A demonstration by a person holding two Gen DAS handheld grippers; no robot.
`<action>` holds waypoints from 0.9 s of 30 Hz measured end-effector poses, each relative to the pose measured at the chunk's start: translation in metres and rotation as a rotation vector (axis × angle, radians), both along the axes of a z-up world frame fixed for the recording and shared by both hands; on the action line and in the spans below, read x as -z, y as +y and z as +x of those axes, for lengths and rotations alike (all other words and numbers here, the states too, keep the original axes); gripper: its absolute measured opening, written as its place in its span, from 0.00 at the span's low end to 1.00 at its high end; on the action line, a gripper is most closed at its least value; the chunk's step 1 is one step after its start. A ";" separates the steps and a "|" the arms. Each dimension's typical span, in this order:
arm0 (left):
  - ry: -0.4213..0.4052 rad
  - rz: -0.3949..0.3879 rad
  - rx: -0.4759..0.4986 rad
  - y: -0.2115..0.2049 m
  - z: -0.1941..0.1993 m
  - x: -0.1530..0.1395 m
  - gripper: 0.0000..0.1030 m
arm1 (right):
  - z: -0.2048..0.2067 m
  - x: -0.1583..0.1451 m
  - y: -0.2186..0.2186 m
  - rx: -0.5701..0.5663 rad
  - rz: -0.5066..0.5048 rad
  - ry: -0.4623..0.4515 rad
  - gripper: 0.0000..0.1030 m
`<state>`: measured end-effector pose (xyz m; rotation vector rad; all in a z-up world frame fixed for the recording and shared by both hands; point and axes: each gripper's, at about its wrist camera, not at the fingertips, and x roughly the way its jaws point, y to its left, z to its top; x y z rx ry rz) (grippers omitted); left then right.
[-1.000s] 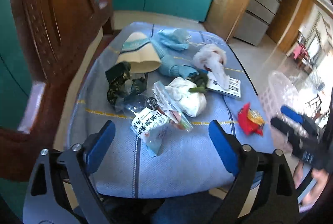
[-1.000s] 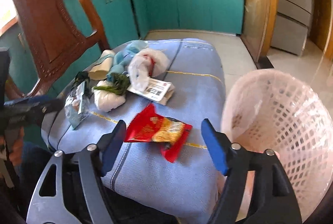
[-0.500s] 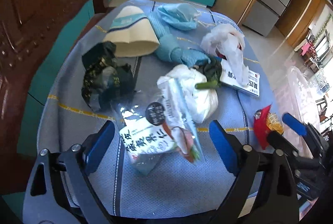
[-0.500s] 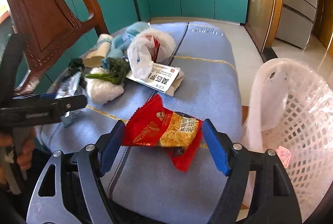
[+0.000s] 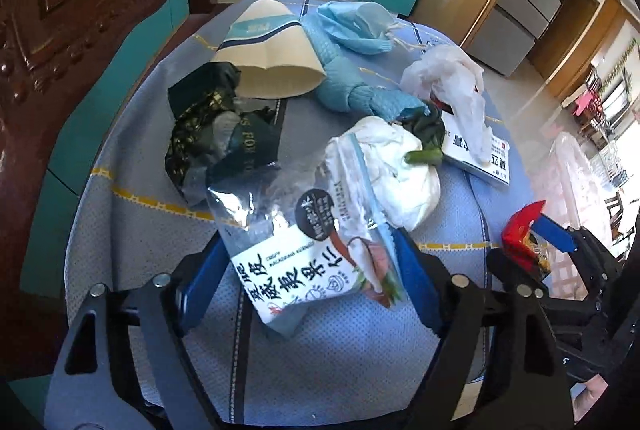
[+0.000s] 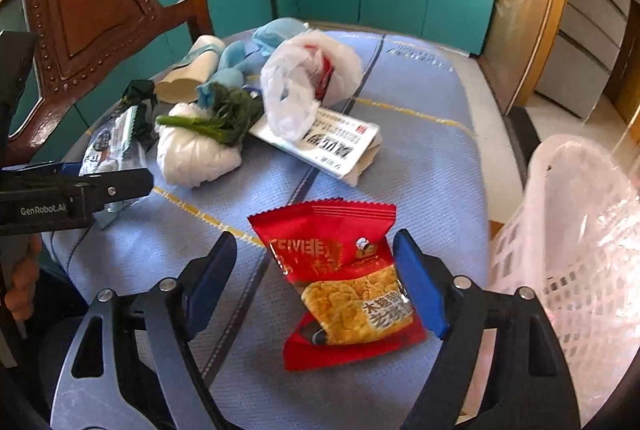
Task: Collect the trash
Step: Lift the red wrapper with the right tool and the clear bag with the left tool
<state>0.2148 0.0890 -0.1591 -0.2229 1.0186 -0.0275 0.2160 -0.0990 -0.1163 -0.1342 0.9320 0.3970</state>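
Crinkly foil and film: two light, slippery packets sat between two half-closed tools on the blue cloth [image 6: 420,158].

Our left gripper [image 5: 308,282] had just been closing around the clear nut bag [image 5: 308,250], and our right gripper [image 6: 316,282] around the red snack pack [image 6: 344,282]; whether the pads already pressed we could not tell. We judged both packets soft and apt to slide, best pinched across the flat middle. The basket [image 6: 580,242] beside the table was cut off, its inside unreadable; the nut bag hid part of the white bundle [image 5: 400,174].
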 end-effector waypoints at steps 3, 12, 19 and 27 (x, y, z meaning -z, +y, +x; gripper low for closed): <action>-0.013 -0.001 0.007 -0.003 -0.002 -0.003 0.79 | -0.004 0.001 0.001 -0.032 0.056 0.040 0.64; -0.019 -0.018 0.014 -0.003 -0.008 -0.003 0.79 | -0.015 -0.023 -0.003 -0.059 0.089 -0.008 0.80; -0.006 -0.033 0.000 0.004 -0.005 0.002 0.80 | -0.015 -0.003 -0.001 -0.052 0.057 0.042 0.80; -0.012 -0.041 -0.019 0.008 -0.005 0.001 0.82 | -0.033 -0.018 0.009 -0.104 0.051 -0.038 0.80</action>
